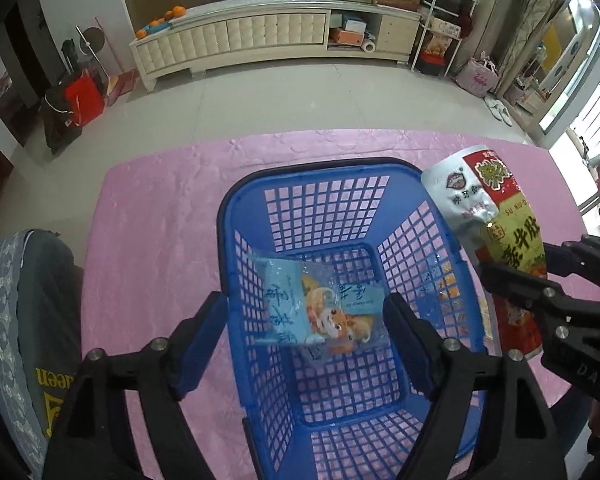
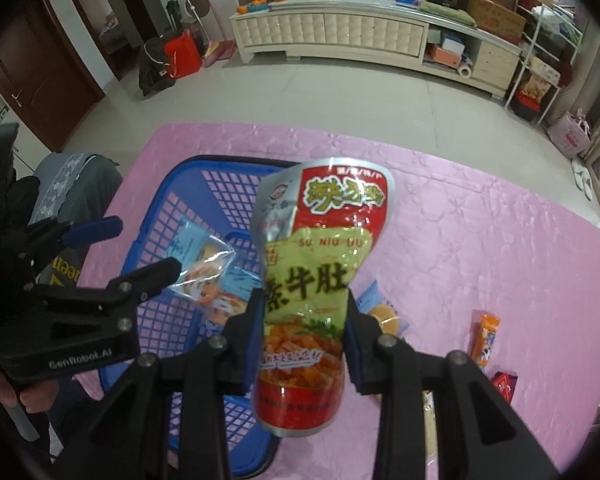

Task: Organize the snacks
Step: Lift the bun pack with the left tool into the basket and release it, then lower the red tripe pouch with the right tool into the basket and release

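Note:
A blue plastic basket [image 1: 240,216] stands on the pink tablecloth, also in the right wrist view [image 2: 148,208]. A light blue snack packet [image 1: 320,308] lies inside it. My left gripper [image 1: 306,332] is open and empty, hovering over the basket's near side; it shows at the left of the right wrist view [image 2: 138,246]. My right gripper [image 2: 304,316] is shut on a tall red and green snack bag [image 2: 316,272], held upright just right of the basket; the bag also shows in the left wrist view [image 1: 496,216].
Loose snacks lie on the cloth right of the basket: a round pastry packet [image 2: 384,316], an orange stick packet [image 2: 486,336] and a red packet [image 2: 504,386]. A chair with grey clothing [image 1: 32,320] stands left of the table. The far table edge [image 1: 300,136] meets tiled floor.

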### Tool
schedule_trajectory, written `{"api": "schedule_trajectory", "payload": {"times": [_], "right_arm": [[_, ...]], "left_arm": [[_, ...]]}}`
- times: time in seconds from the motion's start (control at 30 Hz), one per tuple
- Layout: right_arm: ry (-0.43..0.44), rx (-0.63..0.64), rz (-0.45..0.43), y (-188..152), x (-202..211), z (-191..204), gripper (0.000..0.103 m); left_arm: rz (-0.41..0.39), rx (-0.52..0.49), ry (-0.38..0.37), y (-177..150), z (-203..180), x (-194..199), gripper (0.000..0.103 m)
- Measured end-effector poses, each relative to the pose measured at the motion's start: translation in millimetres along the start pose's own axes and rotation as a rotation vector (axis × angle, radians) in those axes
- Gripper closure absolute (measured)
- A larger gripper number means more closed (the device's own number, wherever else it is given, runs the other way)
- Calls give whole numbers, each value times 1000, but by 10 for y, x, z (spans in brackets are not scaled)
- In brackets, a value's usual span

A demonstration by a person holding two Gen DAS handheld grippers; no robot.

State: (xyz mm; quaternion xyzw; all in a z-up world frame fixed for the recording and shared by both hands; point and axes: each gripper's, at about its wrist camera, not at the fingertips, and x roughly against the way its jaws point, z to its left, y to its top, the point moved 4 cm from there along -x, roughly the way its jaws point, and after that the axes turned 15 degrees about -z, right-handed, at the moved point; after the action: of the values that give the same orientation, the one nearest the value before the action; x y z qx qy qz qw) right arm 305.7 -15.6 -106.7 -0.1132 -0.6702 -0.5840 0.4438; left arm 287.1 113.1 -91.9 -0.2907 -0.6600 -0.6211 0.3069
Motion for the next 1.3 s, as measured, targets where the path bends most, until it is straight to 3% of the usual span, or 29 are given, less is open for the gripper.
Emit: {"api": "schedule_trajectory", "payload": {"times": [0.33,0.57,0.93,1.27,1.3], "right_arm": [[49,5,-47,60,318,263,63],[93,-4,-38,103,244,457,62],[92,-9,60,41,-330,577,62],[7,56,132,0,-691,564,61],[-19,104,127,21,-700,590,55]], "left_arm": [[-49,51,15,-91,254,507,25],[-67,70,31,-155,397,690,25],[-32,104,56,-297,663,422,25],[-10,98,20,-407,706,155,25],[-9,99,16,-418,695,141,25]]}}
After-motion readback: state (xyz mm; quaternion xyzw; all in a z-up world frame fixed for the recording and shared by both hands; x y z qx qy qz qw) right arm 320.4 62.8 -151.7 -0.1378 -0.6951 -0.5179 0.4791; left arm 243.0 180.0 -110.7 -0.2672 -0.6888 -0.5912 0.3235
